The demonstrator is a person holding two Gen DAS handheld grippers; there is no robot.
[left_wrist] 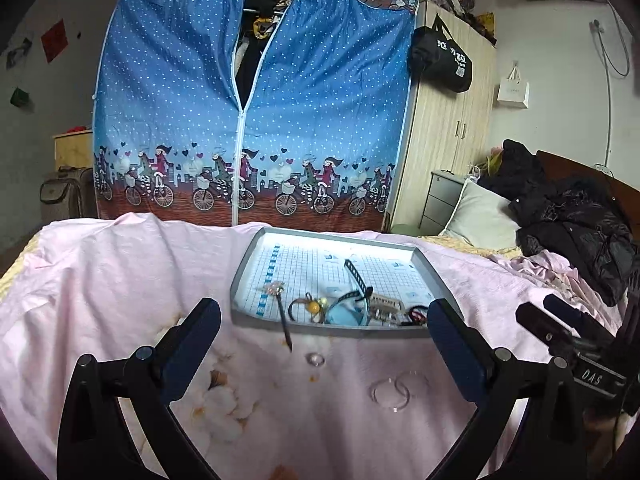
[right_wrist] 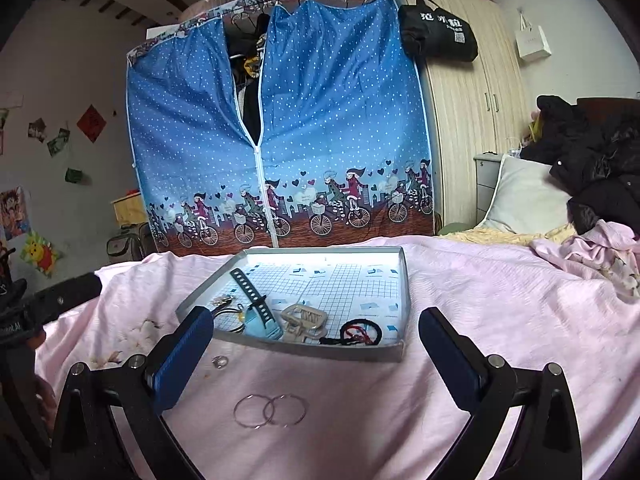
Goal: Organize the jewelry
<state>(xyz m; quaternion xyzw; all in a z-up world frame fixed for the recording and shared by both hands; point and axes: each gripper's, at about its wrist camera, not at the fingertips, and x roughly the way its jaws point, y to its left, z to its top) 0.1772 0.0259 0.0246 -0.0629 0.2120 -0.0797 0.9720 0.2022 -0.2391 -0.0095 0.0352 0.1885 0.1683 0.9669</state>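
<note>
A grey tray [left_wrist: 240, 280] with a grid-paper floor lies on the pink bedsheet. In it are a black perforated strap [left_wrist: 356, 276], a beaded piece with a yellow bead [left_wrist: 314, 306], a beige clip [left_wrist: 382, 304] and a red-and-black hair tie [left_wrist: 416, 315]. A dark hair stick [left_wrist: 283, 316] leans over the front rim onto the sheet. On the sheet in front of the tray lie a small ring [left_wrist: 315, 359] and two overlapping thin hoops [right_wrist: 270, 410]. My left gripper [left_wrist: 324, 320] is open before the tray. My right gripper [right_wrist: 316, 320] is open above the hoops, facing the tray's front wall [right_wrist: 320, 350].
A blue zip-up fabric wardrobe [left_wrist: 248, 120] stands behind the bed, with a wooden cabinet [left_wrist: 448, 128] to its right. A white pillow [right_wrist: 524, 196] and dark jackets [right_wrist: 592, 160] are piled at the right. Bare pink sheet [right_wrist: 500, 300] spreads around the tray.
</note>
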